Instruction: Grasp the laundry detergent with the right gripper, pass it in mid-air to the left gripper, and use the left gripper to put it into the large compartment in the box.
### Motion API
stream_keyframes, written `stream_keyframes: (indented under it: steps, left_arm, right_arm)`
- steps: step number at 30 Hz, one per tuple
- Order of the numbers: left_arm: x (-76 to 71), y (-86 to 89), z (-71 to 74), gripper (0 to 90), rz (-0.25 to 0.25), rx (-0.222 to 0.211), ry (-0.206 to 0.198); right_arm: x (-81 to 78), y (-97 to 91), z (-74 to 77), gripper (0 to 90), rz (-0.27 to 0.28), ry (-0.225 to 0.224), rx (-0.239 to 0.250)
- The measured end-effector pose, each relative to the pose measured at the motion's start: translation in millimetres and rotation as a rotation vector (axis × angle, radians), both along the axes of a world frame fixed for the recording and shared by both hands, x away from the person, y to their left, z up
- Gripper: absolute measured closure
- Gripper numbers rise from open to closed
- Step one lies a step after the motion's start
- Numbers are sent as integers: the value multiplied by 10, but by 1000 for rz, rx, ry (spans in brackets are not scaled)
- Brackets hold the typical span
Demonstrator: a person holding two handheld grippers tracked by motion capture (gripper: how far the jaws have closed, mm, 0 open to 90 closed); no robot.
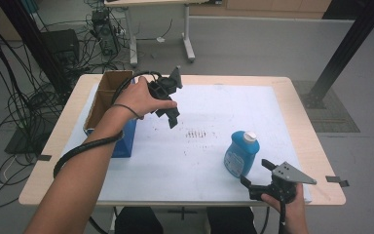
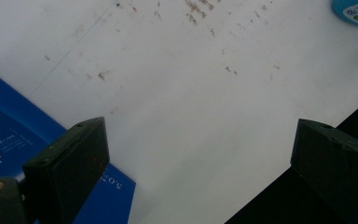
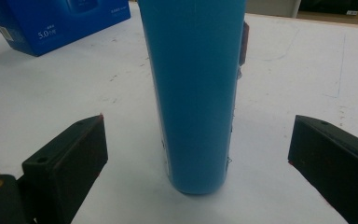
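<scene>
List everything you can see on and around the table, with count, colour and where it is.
Bottle: one, blue with a white cap, upright on the right front of the mat.
Box: one, blue outside with brown cardboard inside, open-topped, at the table's left side.
Mat: one, white with brown specks, covering most of the tabletop.
Table: one, light wood, centre of the room.
Cables: many, black, on the floor at left.
Desk legs: white, on the floor behind the table.
Left tongs: one, black, open, held above the mat beside the box.
Right tongs: one, black, open, just in front of the bottle.
</scene>
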State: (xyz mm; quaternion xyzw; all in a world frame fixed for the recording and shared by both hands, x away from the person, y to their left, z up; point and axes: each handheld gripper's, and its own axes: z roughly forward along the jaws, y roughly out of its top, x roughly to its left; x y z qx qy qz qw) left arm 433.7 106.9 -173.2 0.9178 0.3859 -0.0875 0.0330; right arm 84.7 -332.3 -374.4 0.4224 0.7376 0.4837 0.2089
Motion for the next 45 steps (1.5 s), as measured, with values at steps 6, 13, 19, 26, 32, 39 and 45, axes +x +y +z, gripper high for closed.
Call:
stream_keyframes:
  steps: [6,13,19,26,32,39,45]
  left_arm:
    - [0,-12,8,47,2,4,-1]
    - [0,-20,9,47,1,9,0]
    - [0,-31,9,47,-1,16,0]
    - [-3,-51,-8,47,0,20,2]
    - [1,-40,-14,47,4,16,3]
    - [1,-41,-20,47,4,17,6]
    - [5,-33,-16,47,2,14,8]
  right_arm:
    - [0,-10,-3,44,-2,-1,5]
    - [-1,-18,-4,44,-1,-2,9]
    - [0,-13,-5,44,0,-4,11]
    - [8,-8,-11,44,1,-3,15]
    - [10,-11,-16,45,2,-1,17]
    - [17,-4,-20,46,10,-2,16]
    - [19,-1,-26,46,9,-2,18]
